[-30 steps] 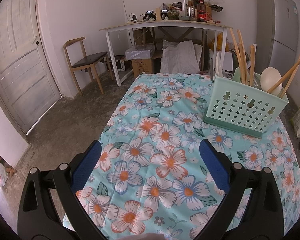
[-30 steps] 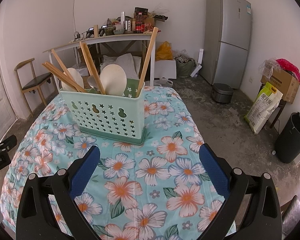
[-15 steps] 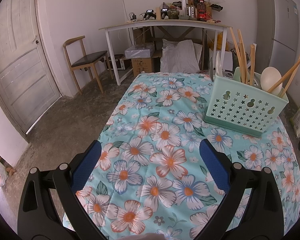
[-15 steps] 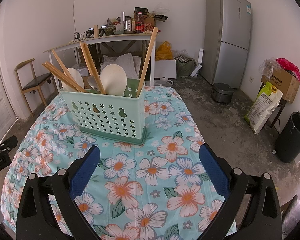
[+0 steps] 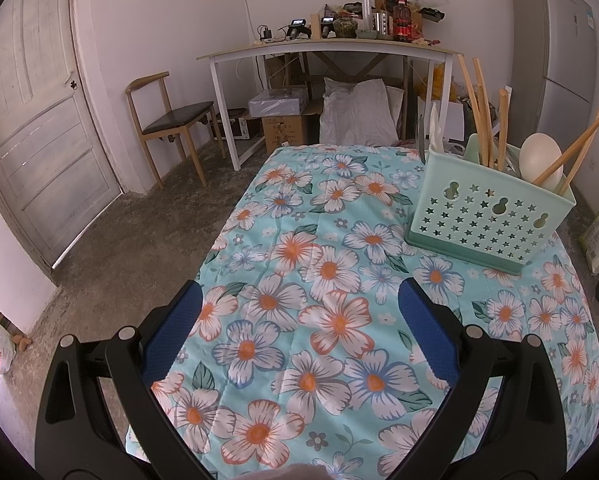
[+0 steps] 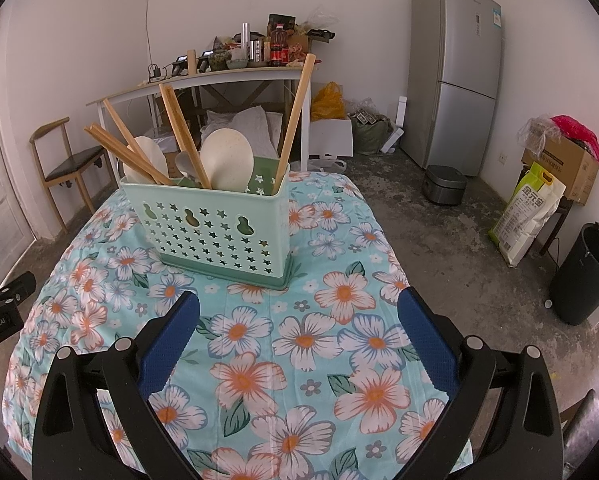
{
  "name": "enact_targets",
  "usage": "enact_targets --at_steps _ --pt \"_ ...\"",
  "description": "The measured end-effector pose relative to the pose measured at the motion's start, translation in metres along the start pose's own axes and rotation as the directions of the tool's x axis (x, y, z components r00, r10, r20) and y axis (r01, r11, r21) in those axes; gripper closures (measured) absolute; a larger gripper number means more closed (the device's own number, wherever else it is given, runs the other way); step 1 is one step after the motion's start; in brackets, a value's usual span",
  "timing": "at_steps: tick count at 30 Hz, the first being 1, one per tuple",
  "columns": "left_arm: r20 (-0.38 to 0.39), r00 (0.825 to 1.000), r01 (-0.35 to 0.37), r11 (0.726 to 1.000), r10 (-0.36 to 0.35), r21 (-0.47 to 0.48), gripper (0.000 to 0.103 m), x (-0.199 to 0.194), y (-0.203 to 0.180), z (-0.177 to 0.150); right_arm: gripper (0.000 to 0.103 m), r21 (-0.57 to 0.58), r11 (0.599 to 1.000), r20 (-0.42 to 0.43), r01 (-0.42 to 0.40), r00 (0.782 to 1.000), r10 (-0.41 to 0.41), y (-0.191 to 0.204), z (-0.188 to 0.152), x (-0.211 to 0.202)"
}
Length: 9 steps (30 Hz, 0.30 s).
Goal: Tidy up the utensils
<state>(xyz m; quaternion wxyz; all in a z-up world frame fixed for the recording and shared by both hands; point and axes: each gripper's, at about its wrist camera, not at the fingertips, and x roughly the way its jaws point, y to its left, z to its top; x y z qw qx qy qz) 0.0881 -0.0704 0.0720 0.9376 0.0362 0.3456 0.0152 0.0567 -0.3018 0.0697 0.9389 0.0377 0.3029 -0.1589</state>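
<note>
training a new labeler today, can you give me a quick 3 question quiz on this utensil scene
1. True or false: the left hand-held gripper is shut on a pair of chopsticks.
2. Multiple choice: where are the wooden chopsticks now? A) lying on the floral tablecloth B) standing in the green caddy C) held by the right hand-held gripper
3. Fill in: the pale round heads among the sticks in the caddy belong to two ____.

Key: 1. False, both hand-held grippers are open and empty. 2. B. 3. spoons.
</note>
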Motion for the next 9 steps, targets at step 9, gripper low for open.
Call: enact_targets --at_steps 9 --pt "-0.012 1.0 0.008 1.0 -0.008 -0.001 0.008 0.0009 -0.0006 -0.0026 0.007 0.0 1.0 -0.001 -0.001 1.0 0.001 0.0001 0.0002 -0.0001"
